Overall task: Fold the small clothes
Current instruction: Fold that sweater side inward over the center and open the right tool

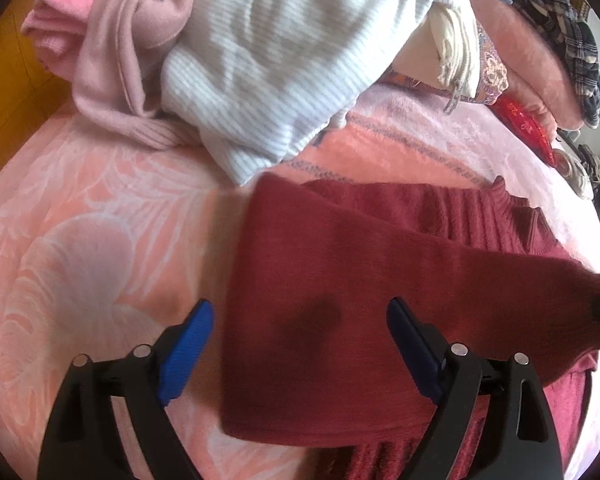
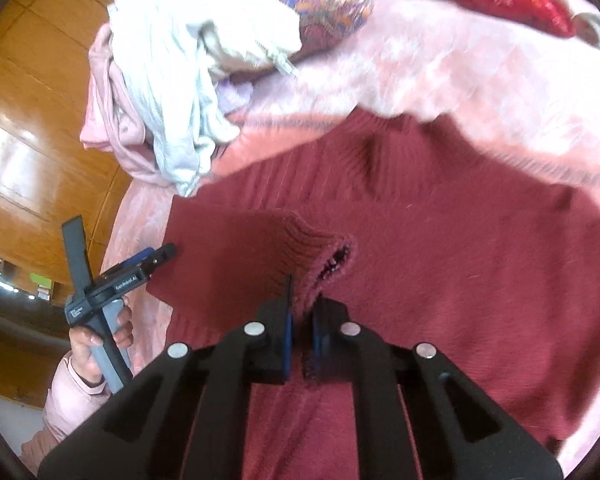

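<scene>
Right wrist view: right claw [image 2: 302, 312] pinched narrow on the ribbed cuff [image 2: 312, 248] of a dark red sweater [image 2: 440, 248], sleeve [image 2: 228, 256] drawn across the body. The sweater lies spread on a pink bed blanket [image 2: 440, 64], filling the near and right part of the scene.

Left wrist view: left claw [image 1: 300, 344] spread wide, holding nothing, hovering over the folded sleeve's [image 1: 340, 280] left edge; blue pads [image 1: 188, 348] apart.

Other items: white ribbed garment [image 1: 284, 60] and pale pink garment [image 1: 116, 52] heaped far left; red embroidered pouch [image 1: 528, 128] far right; plaid cloth [image 1: 568, 32] far right corner; wooden floor [image 2: 32, 92] beyond the bed's left side.

Risk, judged: only the cuff edge is gripped, so the knit may slip out and the sleeve spring back. Dragging may bunch the body, as nothing pins it. The nearby heap could catch a swung sleeve.
</scene>
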Demonstrator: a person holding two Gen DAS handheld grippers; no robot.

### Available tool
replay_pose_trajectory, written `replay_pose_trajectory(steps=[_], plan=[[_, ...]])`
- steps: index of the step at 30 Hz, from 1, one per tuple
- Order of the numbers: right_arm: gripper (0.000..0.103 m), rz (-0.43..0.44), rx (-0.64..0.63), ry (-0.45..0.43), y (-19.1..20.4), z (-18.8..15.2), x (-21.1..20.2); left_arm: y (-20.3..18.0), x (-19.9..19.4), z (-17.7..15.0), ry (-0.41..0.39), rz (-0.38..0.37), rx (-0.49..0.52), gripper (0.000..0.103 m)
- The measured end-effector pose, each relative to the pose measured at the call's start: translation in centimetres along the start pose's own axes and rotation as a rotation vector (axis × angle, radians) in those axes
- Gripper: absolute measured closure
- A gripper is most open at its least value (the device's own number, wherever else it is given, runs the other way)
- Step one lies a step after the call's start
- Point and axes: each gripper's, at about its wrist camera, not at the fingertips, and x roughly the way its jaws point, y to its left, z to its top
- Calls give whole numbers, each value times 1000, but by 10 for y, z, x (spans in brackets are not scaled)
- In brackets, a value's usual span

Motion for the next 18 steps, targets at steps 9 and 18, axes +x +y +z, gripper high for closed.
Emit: replay_pose_trajectory(steps=[9, 18], plan=[[97, -50, 51, -28, -47, -4, -38, -28, 0, -1, -9, 12, 59, 14], [97, -102, 86, -57, -82, -12, -67, -51, -3, 1, -33, 26, 96, 14]])
